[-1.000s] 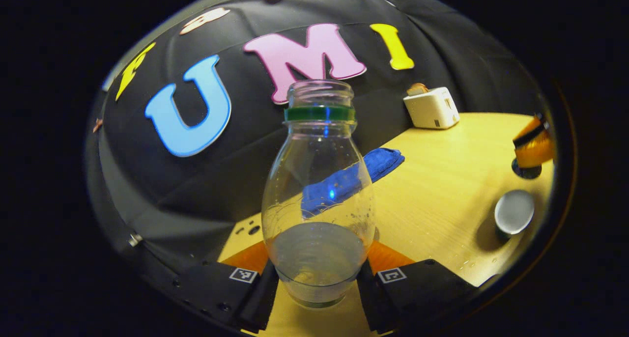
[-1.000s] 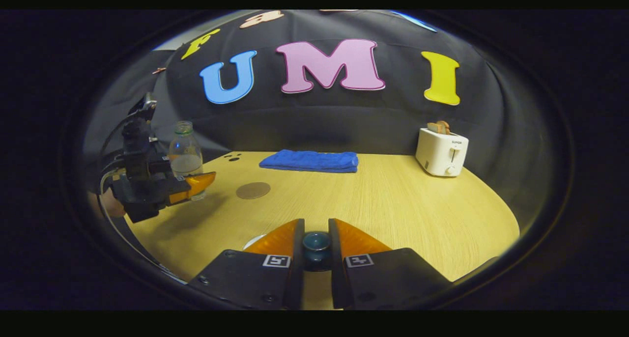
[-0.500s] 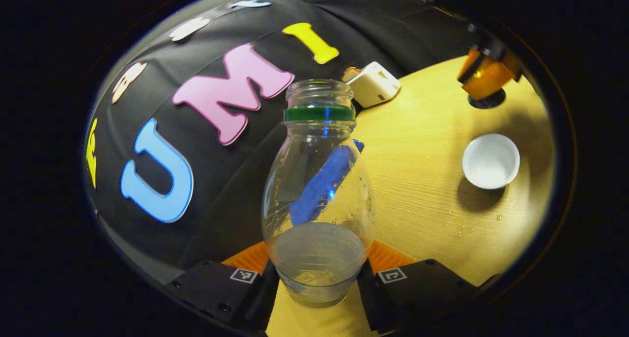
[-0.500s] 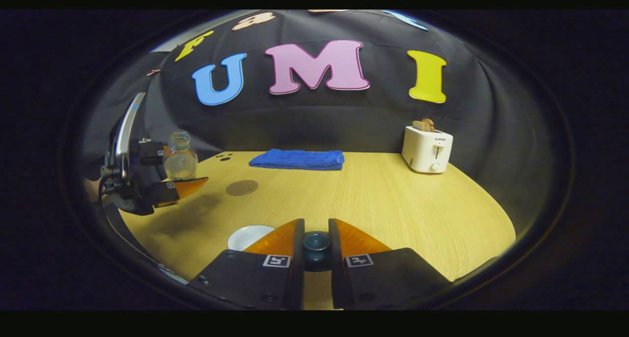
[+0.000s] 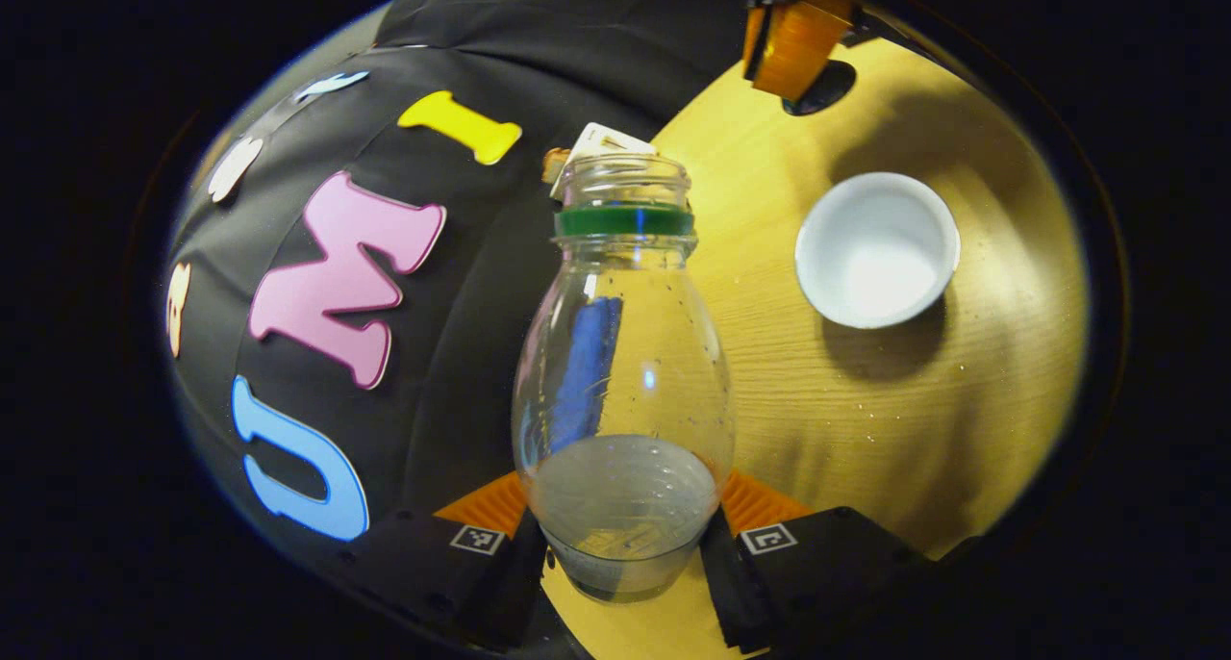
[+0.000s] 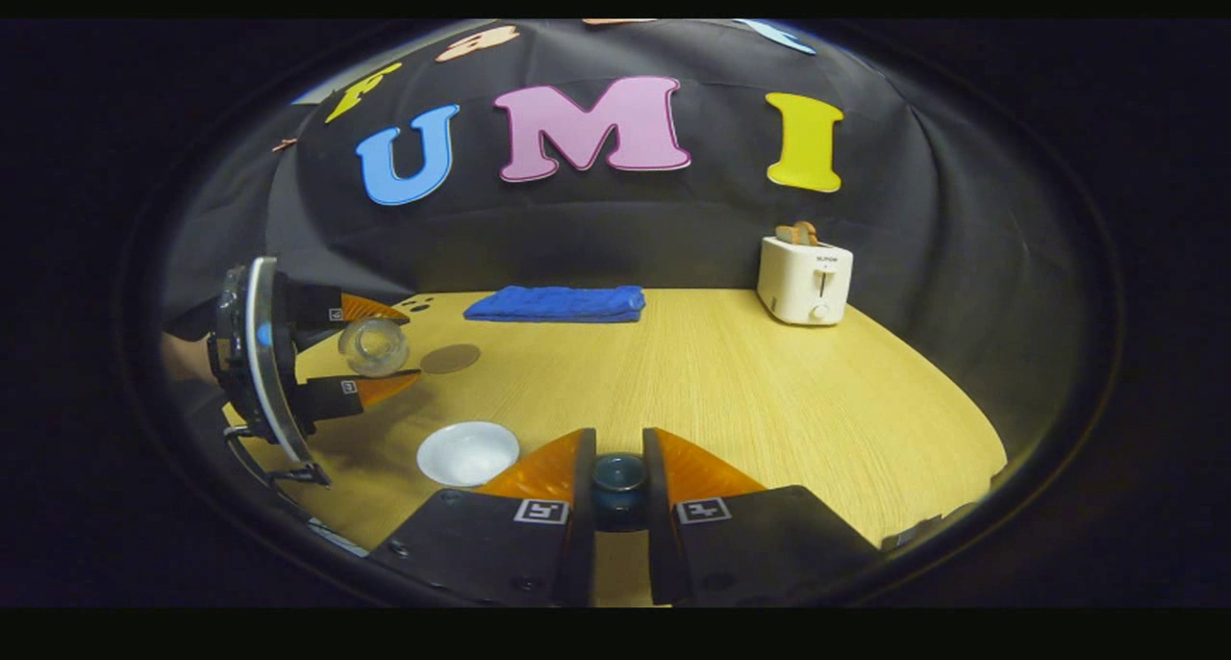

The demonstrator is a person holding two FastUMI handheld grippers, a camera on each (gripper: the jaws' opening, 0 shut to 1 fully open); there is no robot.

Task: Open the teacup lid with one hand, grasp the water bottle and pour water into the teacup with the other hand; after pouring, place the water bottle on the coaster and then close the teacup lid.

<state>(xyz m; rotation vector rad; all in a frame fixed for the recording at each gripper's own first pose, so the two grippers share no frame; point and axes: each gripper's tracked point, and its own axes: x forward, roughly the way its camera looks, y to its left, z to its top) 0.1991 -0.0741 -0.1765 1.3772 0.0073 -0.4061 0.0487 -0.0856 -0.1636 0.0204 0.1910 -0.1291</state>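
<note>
Between the left claw (image 5: 623, 545) fingers, the water bottle (image 5: 623, 391), clamped.

The toaster (image 5: 598, 146) is mostly blocked behind the water bottle (image 5: 623, 371) neck, and the teacup lid (image 6: 618, 487) is half buried between the right gripper's fingers (image 6: 548, 469).

Black gripper bodies (image 6: 615, 545) with square coded markers
</note>
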